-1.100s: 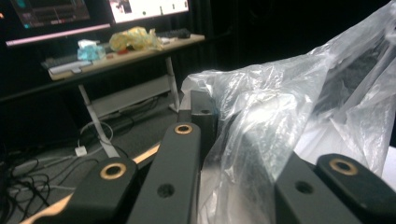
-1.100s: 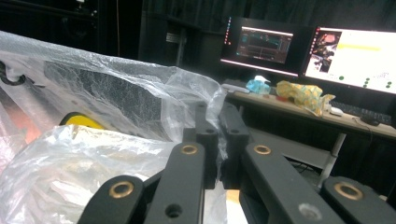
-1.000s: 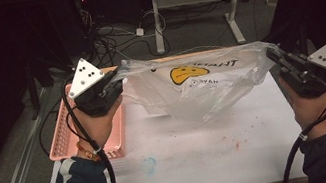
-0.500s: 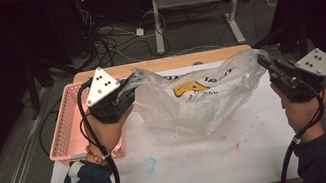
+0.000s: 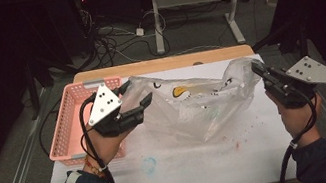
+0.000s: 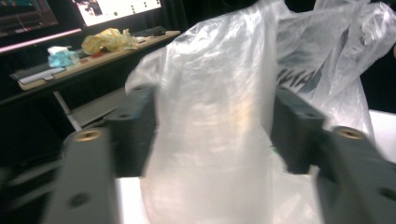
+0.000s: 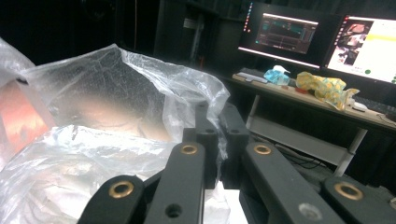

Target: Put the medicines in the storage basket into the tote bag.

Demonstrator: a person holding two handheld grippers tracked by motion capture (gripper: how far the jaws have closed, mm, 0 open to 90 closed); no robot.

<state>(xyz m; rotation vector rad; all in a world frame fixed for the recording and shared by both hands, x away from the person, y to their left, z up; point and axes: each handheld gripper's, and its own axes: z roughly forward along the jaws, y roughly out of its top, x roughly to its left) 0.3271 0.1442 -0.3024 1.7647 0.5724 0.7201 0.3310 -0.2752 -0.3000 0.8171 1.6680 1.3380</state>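
A clear plastic bag (image 5: 194,108) with a yellow logo and dark print lies slumped on the white table cover. My left gripper (image 5: 138,91) is at the bag's left end. Its jaws have just been opening and now stand wide apart in the left gripper view, with a loose fold of the bag (image 6: 210,140) between them and not pinched. My right gripper (image 5: 256,67) is shut on the bag's right edge. In the right gripper view the film (image 7: 107,116) bunches at the closed tips of that gripper (image 7: 212,114).
A pink plastic basket (image 5: 64,134) stands at the table's left edge, just beside my left hand. The white cover (image 5: 189,168) carries faint blue and red stains near the front. Desks with monitors (image 7: 285,32) and clutter stand beyond the table.
Both hands have come down and the bag has sagged from stretched in the air onto the table. The left jaws have gone from shut on the bag's edge to wide apart.
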